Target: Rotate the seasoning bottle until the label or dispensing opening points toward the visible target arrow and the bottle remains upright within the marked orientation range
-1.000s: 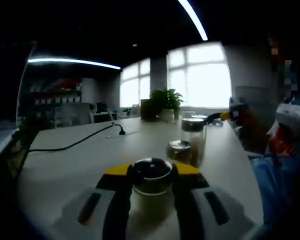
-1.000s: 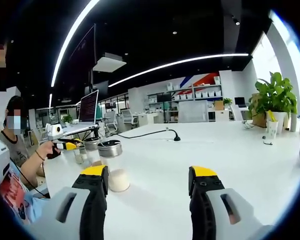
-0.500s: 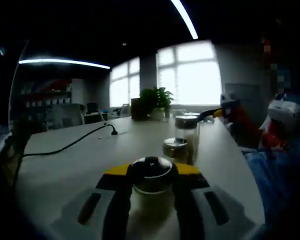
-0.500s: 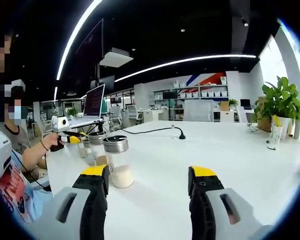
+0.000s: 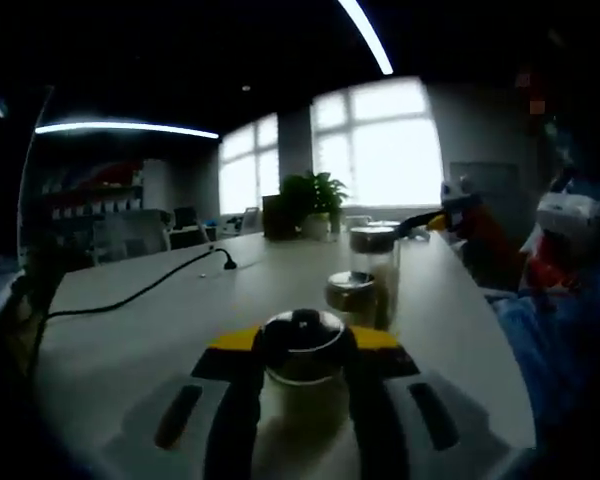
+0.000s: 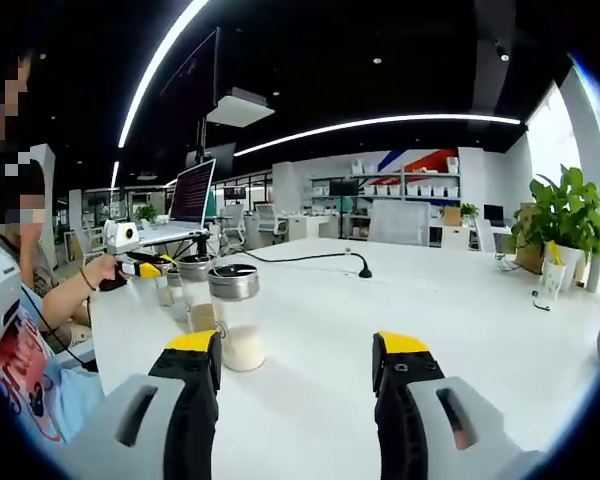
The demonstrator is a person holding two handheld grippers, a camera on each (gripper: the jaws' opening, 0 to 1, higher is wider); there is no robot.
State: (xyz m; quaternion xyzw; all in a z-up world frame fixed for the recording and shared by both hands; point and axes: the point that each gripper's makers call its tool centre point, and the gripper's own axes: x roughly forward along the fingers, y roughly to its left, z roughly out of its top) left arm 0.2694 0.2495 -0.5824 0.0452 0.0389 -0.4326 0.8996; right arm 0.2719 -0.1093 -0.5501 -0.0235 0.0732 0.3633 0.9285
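My left gripper (image 5: 302, 345) is closed on a bottle (image 5: 301, 352), its yellow-tipped jaws pressed to either side just under the metal cap; the bottle stands upright on the table (image 5: 130, 340). My right gripper (image 6: 298, 350) is wide and empty, with a second bottle (image 6: 236, 318) just beyond its left jaw, white powder in its lower part. Past the held bottle stand two more jars (image 5: 368, 282), one short, one tall. To turn it well I judge the grip should stay level and the twist run about the bottle's own axis, base kept flat on the table, slow enough that it does not tip or slide toward the jars. The left gripper view is dim: I can make out no label, no dispensing opening and no target arrow, so the present heading cannot be judged. The bottle's base is hidden behind my jaws. Beyond the second bottle another person's hand (image 6: 98, 274) holds a similar gripper, possibly working its own jars.
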